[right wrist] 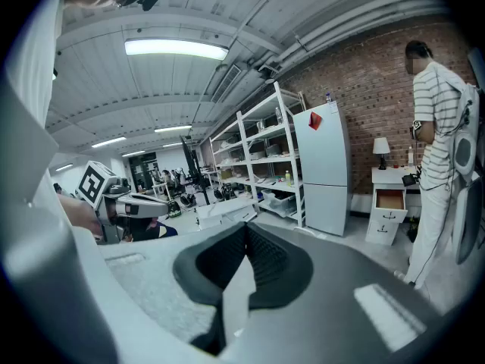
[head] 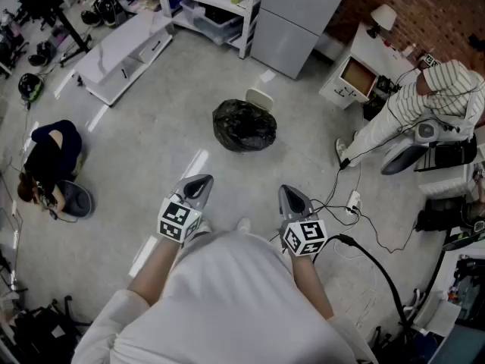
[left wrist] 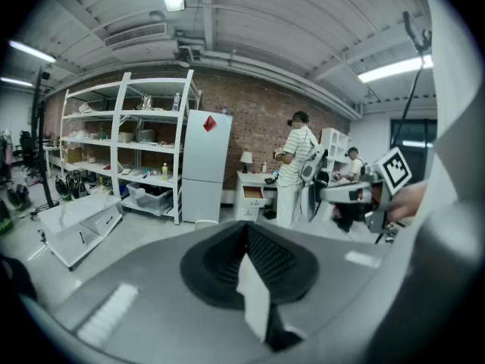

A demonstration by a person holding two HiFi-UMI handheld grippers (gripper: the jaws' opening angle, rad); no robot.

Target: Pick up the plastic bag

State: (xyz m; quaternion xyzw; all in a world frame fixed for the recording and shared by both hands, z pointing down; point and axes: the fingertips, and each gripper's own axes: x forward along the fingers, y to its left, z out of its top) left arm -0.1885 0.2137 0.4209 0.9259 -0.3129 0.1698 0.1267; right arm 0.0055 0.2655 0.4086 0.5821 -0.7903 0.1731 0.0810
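While my left gripper (head: 199,180) and right gripper (head: 290,192) hang closed, empty, the plastic bag (head: 244,126) looks soft, light; I'd pinch a top fold.

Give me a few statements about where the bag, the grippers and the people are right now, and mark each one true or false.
1. The black bag lies on the floor ahead of both grippers. True.
2. The left gripper is shut on the bag. False: its jaws are together on nothing, and it is well apart from the bag.
3. The right gripper has its jaws together and holds nothing. True.
4. The person in the striped shirt is crouching on the floor. False: that person is standing; the one crouching is the person in dark clothes at the left.
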